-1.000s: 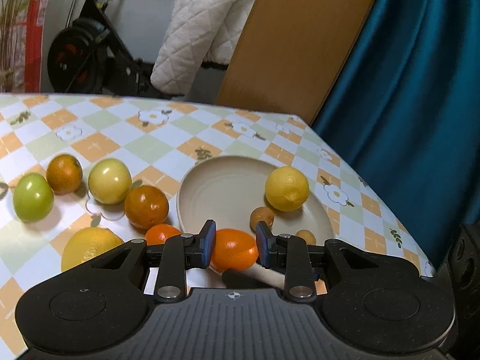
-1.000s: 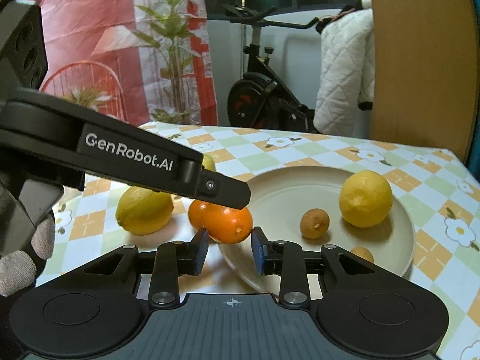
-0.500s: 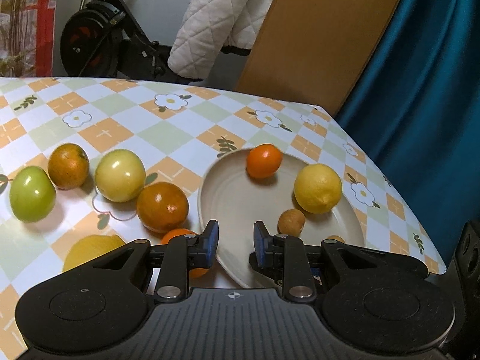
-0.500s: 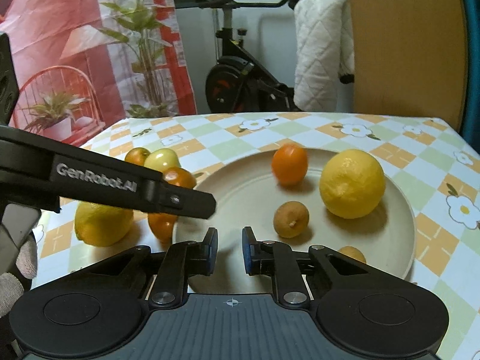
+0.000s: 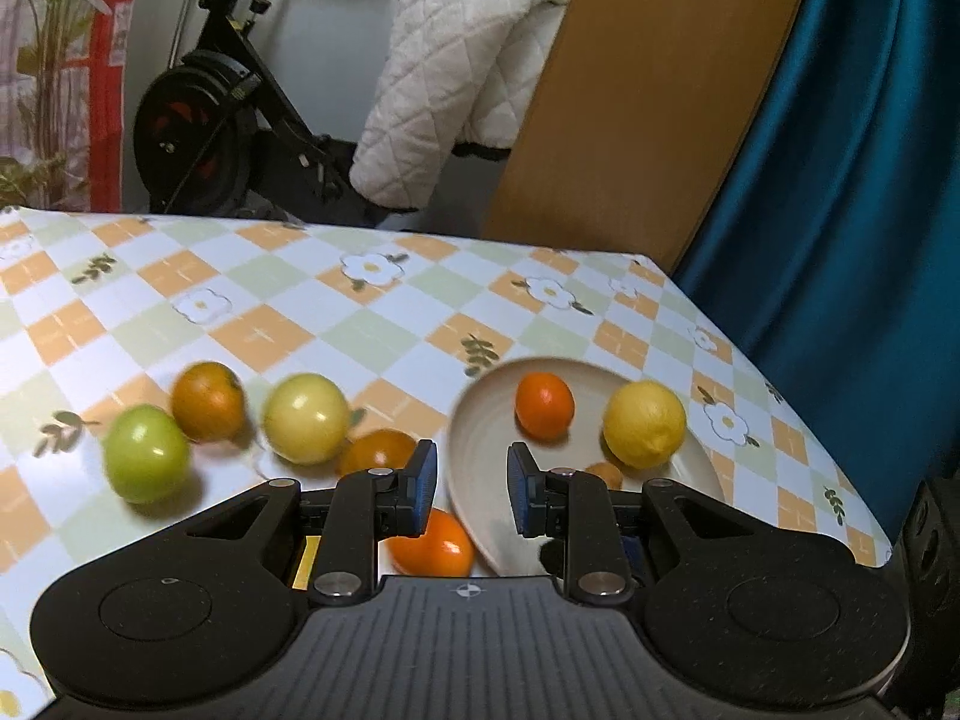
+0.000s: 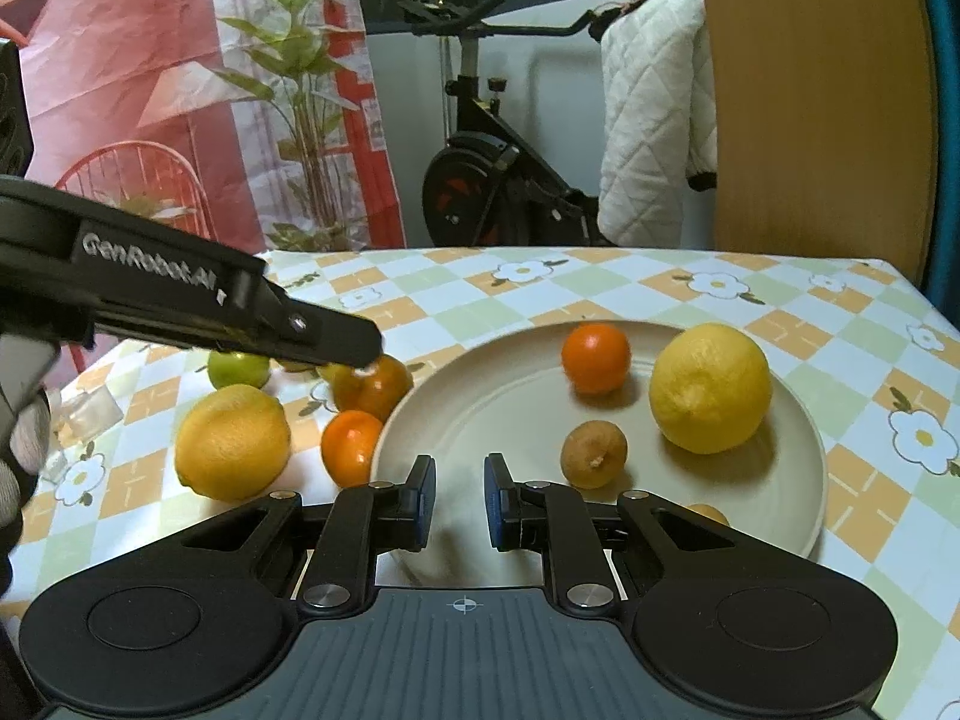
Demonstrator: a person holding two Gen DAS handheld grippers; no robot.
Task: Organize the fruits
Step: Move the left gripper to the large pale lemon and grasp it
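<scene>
Hovering above the plate (image 6: 804, 450), both fingers pairs drawn in and empty, small orange (image 6: 596, 357) lying well beyond them

We see black plastic left hand-held gripper (image 5: 467, 483), right hand-held gripper (image 6: 456, 498): ribbed grey centre, crosshair mark, blue pads, silver screws. Left side reads white "GenRobot.AI". We note knitted glove (image 6: 21, 456).

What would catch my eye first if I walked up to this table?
Probably the cream plate on the checked tablecloth, holding a big yellow lemon, a small orange and a little brown fruit. To its left, more fruit lies loose on the cloth, including another lemon and a green apple.
</scene>
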